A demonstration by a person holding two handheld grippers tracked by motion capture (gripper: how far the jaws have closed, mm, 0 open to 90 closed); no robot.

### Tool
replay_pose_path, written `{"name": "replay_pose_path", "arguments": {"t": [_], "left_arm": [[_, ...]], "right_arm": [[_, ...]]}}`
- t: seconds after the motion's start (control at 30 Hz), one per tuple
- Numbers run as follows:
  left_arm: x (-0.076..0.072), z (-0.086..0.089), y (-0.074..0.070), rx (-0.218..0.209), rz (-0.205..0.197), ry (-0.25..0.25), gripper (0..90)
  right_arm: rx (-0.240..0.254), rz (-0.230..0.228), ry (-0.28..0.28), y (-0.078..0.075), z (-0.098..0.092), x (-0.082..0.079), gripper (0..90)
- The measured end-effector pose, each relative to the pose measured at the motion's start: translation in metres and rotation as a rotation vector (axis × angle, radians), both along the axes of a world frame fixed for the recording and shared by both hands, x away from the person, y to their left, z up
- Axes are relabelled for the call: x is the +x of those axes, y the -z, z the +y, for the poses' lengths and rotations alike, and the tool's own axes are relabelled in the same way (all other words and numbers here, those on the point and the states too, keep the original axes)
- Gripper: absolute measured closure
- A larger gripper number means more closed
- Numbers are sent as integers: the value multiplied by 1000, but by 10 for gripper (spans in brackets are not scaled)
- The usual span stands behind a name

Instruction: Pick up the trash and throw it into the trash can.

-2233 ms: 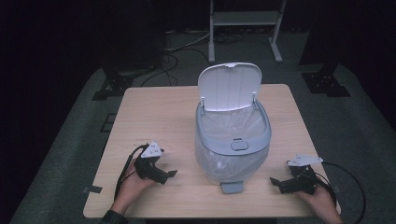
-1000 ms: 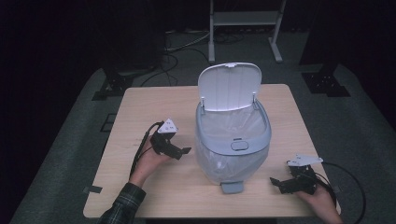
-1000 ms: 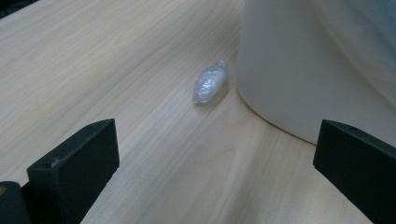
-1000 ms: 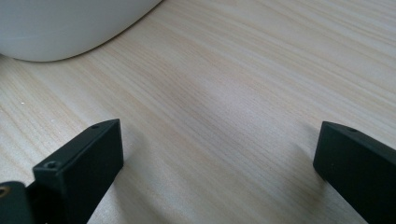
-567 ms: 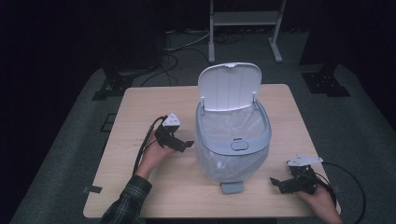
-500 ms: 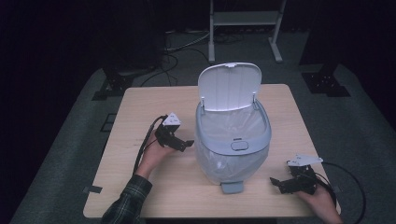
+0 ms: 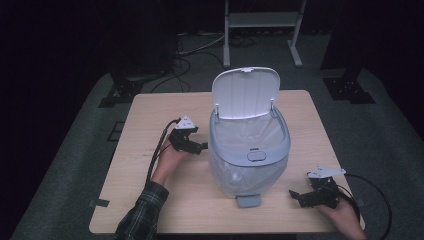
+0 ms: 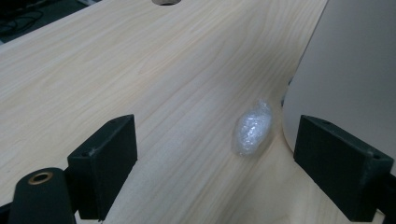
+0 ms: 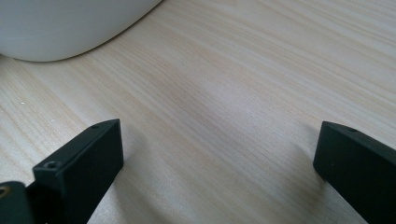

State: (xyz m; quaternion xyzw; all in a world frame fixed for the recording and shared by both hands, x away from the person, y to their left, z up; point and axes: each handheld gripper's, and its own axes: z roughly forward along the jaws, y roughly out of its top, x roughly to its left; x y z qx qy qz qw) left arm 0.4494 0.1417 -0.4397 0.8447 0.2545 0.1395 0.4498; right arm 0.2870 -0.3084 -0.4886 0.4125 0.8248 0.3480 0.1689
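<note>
- Left side first: the left gripper (image 7: 199, 147) has come up and in across the table (image 7: 150, 200) compared with a couple of seconds back, when it sat low near the front edge. Now it's parked right at the bin's 9 o'clock, nose pointing at the bin wall.
- Its jaws stand wide apart and have just been closing in a little. Nothing is pinched in them. From the left gripper view, a little wad of clear plastic wrap (image 8: 252, 128) lies on the wood out in front, in the gap between the two black jaws but closer to the right-hand one, and no pad touches it.
- That plastic wad sits on the table just beside the foot of the bin, maybe touching the wall, hard to call from this angle.
- The sleeve (image 7: 142, 215) on that arm is plaid and now reaches further onto the table than before.
- Middle: the grey pedal bin (image 7: 248, 165) hasn't budged, lid (image 7: 245, 92) up at 12 o'clock, clear liner bag (image 7: 247, 135) tucked inside, foot pedal (image 7: 248, 201) poking out at 6 o'clock.
- Right side: the right gripper (image 7: 299, 196) is in the same spot as in the earlier frames, down at the bin's 4 o'clock near the front edge. Jaws wide open, bare wood between them in the right gripper view, holding nothing, with the bin's curved base off at its 11 o'clock.
</note>
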Motion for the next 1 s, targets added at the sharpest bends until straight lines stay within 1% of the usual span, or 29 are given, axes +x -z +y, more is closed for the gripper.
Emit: {"name": "replay_pose_path", "arguments": {"t": [0.07,0.13,0.17,0.33,0.37,0.57,0.6,0.7,0.77,0.87,0.9,1.0], "left_arm": [[2,-2,2,-11,8,4,155],[3,-3,3,-14,10,4,158],[3,-4,4,-24,12,13,208],[6,-10,6,-35,22,19,217],[7,-11,7,-29,22,23,219],[9,-20,8,-32,31,31,237],[9,-22,8,-23,29,43,263],[10,-25,9,-21,32,43,273],[11,-27,10,-21,35,49,305],[13,-31,13,-18,42,53,310],[14,-33,15,-7,42,54,323],[15,-35,18,-9,54,56,340]], "right_arm": [[0,0,0,0,0,0,6],[0,0,0,0,0,0,6],[0,0,0,0,0,0,6],[0,0,0,0,0,0,6],[0,0,0,0,0,0,6],[0,1,-2,0,0,0,6],[0,1,-2,0,0,0,6],[0,1,-3,0,0,0,6],[0,0,-4,0,0,0,6],[0,0,-5,0,0,0,6],[0,0,-6,0,0,0,6],[0,1,-7,0,0,0,6]]}}
